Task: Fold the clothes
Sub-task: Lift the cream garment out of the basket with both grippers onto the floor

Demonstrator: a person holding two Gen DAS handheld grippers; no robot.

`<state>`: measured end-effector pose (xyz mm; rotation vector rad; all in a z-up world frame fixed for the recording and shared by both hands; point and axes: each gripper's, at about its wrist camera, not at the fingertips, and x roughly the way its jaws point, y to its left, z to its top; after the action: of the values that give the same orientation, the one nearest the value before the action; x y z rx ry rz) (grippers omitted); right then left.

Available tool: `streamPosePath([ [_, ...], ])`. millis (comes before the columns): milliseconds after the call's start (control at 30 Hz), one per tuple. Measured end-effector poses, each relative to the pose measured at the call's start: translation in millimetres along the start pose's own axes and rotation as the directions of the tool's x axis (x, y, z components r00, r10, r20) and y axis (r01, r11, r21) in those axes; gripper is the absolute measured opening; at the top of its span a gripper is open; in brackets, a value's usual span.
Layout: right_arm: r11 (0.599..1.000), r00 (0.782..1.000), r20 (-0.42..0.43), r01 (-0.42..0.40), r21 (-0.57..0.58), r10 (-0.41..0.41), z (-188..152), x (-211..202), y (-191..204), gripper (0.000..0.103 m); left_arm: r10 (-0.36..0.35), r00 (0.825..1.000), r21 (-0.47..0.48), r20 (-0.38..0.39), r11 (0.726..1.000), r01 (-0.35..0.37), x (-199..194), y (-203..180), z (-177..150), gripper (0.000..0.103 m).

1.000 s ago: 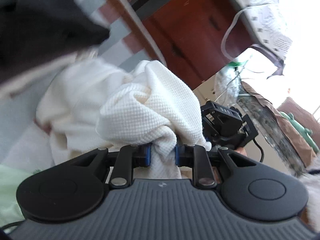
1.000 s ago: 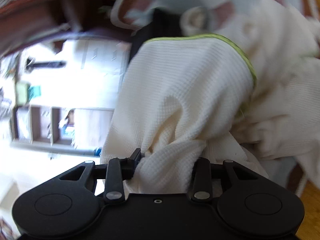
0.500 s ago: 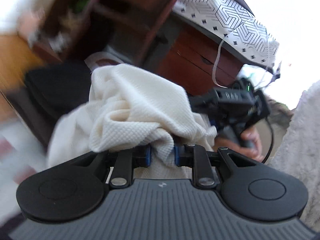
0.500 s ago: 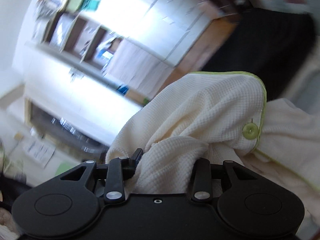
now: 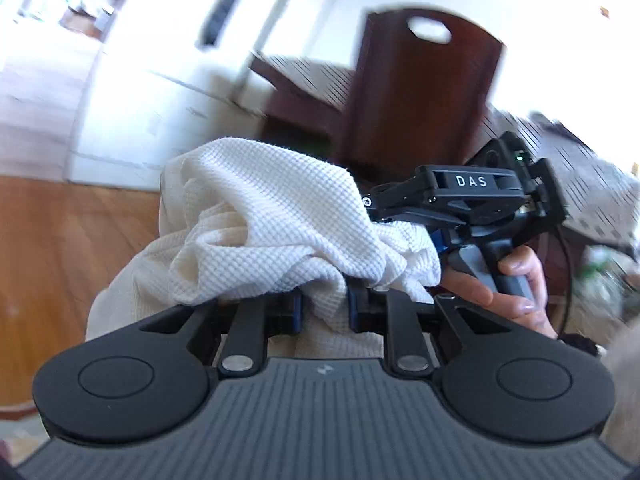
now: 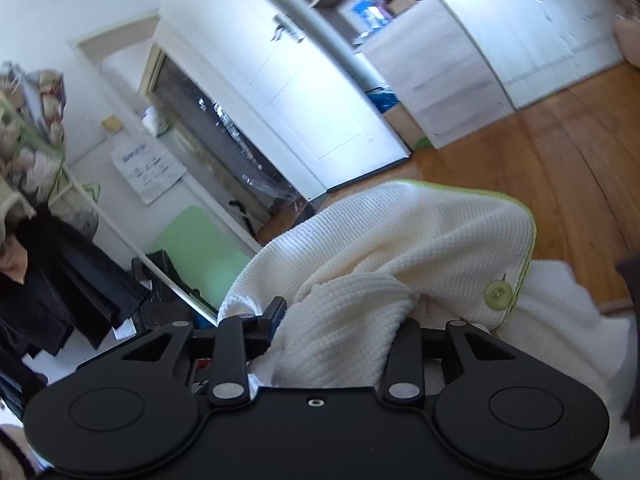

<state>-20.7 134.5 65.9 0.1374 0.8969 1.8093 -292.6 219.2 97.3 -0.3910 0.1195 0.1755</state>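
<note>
A cream waffle-knit garment (image 5: 272,232) hangs bunched in the air between both grippers. My left gripper (image 5: 323,306) is shut on a narrow fold of it, the cloth draping over its fingers. In the same view the right gripper (image 5: 404,236) shows at right, held by a person's hand (image 5: 516,288), its jaws buried in the cloth. In the right wrist view the garment (image 6: 400,256) has a green-trimmed edge and a green button (image 6: 498,295); my right gripper (image 6: 340,320) is shut on a thick bunch of it, which hides the fingertips.
A dark wooden chair back (image 5: 420,96) stands behind the garment. Wooden floor (image 6: 540,152) spreads below, with white cabinets (image 6: 500,40) and a white door (image 6: 304,92) beyond. Dark clothes (image 6: 60,280) hang at the left of the right wrist view.
Both grippers have risen with the garment, lifting it off the pile of clothes. The views have swung from the pile to the room, floor and chair. Both grips are unchanged.
</note>
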Motion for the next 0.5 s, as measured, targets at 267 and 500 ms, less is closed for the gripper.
streamPosePath([
  [267,0.947,0.985,0.092,0.164,-0.276,-0.144,105.5,91.5,42.7,0.049,0.422,0.904,-0.017,0.071,0.907,-0.422,13.0,83.0,68.8,0.024],
  [500,0.745,0.779,0.022,0.607,-0.277,-0.626,26.3,134.5,-43.7,0.084,0.576,0.741,-0.191,-0.345,0.73,-0.656,53.1,224.1,-50.0,0.048],
])
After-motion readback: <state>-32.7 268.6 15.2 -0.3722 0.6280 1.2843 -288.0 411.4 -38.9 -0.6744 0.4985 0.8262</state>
